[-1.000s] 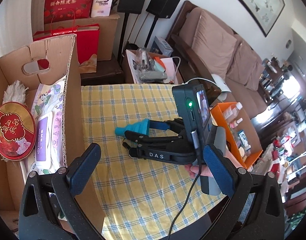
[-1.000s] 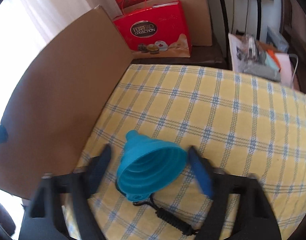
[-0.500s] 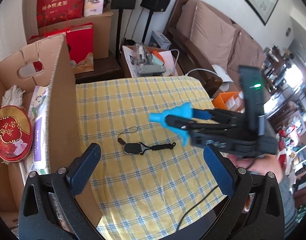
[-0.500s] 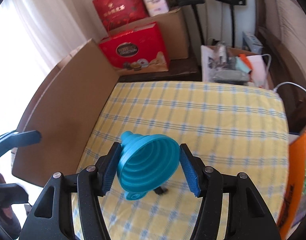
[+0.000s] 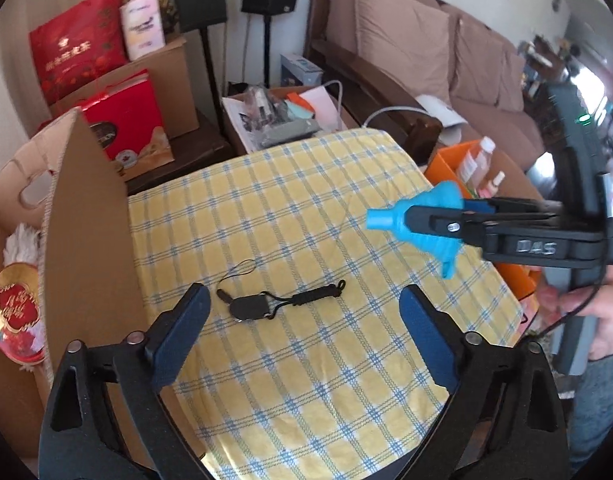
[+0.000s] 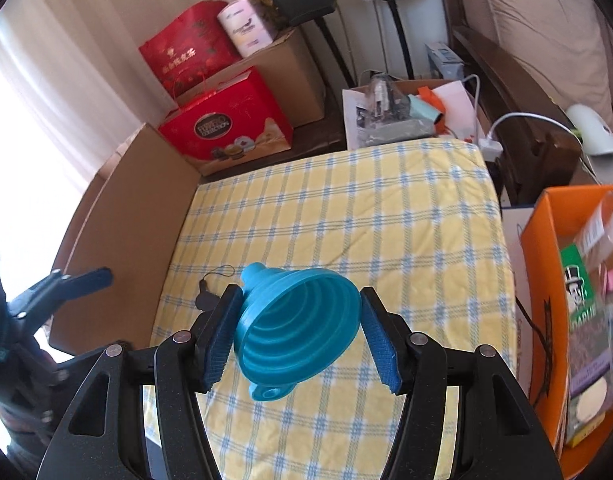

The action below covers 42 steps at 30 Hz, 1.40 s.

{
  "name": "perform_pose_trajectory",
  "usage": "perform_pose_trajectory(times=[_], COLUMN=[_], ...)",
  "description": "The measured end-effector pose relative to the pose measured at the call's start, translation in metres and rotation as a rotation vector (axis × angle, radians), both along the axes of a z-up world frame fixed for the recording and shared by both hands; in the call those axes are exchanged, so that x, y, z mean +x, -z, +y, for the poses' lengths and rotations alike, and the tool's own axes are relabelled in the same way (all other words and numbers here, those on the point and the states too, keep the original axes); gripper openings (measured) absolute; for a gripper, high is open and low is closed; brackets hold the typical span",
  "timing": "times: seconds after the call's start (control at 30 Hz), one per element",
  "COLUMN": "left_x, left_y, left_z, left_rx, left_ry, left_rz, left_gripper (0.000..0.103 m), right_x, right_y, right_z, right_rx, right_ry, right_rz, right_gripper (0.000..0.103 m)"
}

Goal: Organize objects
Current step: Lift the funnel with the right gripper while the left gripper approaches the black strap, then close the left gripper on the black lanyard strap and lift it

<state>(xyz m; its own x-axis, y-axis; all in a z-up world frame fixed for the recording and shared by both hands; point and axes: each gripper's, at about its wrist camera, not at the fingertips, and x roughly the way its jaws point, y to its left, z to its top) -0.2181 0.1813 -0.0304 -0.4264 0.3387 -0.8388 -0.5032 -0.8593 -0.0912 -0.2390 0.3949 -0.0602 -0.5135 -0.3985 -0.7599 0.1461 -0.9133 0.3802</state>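
Right gripper (image 6: 300, 342): jaws set partway apart, both blue pads pressed against the sides of a blue funnel (image 6: 296, 326), which hangs clear of the surface below. In the left wrist view, this gripper (image 5: 426, 222) enters from 3 o'clock, fingers pointing toward 9 o'clock, carried by a hand (image 5: 602, 316) at 4 o'clock.

Left gripper (image 5: 302, 332): pitched downward, nothing between the pads. Its jaws stand wide and have just been closing slightly.

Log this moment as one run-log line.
right tongs: shut on blue funnel | left tongs: open, just narrowing, above black lanyard
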Motion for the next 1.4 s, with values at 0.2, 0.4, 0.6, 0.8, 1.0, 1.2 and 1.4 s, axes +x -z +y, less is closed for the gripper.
perform_pose_trajectory(times=[0.2, 0.4, 0.6, 0.8, 1.0, 1.2, 1.4], left_x=[-0.016, -0.029, -0.033, -0.038, -0.047, -0.062, -0.063], left_y=[0.04, 0.074, 0.088, 0.095, 0.094, 0.097, 0.099], left_z=[0.021, 0.033, 0.039, 0.045, 0.051, 0.053, 0.051], left_rx=[-0.095, -0.138, -0.15, -0.145, -0.156, -0.104, -0.038], left_ry=[0.032, 0.042, 0.06, 0.097, 0.112, 0.078, 0.076], left_rz=[-0.067, -0.112, -0.13, -0.158, -0.122, -0.15, -0.19], left_gripper=[0.057, 0.041, 0.04, 0.04, 0.039, 0.035, 0.023], right_x=[0.014, 0.021, 0.028, 0.028, 0.028, 0.026, 0.026], right_y=[-0.004, -0.002, 0.0, 0.004, 0.008, 0.01, 0.012], right_z=[0.011, 0.02, 0.028, 0.03, 0.029, 0.031, 0.03], right_rx=[-0.016, -0.025, -0.037, -0.05, -0.064, -0.076, -0.078], right_ry=[-0.003, 0.004, 0.008, 0.005, 0.004, 0.01, 0.007], right_rz=[0.006, 0.004, 0.001, -0.003, -0.008, -0.013, -0.019], right_gripper=[0.062, 0.062, 0.062, 0.062, 0.062, 0.062, 0.062])
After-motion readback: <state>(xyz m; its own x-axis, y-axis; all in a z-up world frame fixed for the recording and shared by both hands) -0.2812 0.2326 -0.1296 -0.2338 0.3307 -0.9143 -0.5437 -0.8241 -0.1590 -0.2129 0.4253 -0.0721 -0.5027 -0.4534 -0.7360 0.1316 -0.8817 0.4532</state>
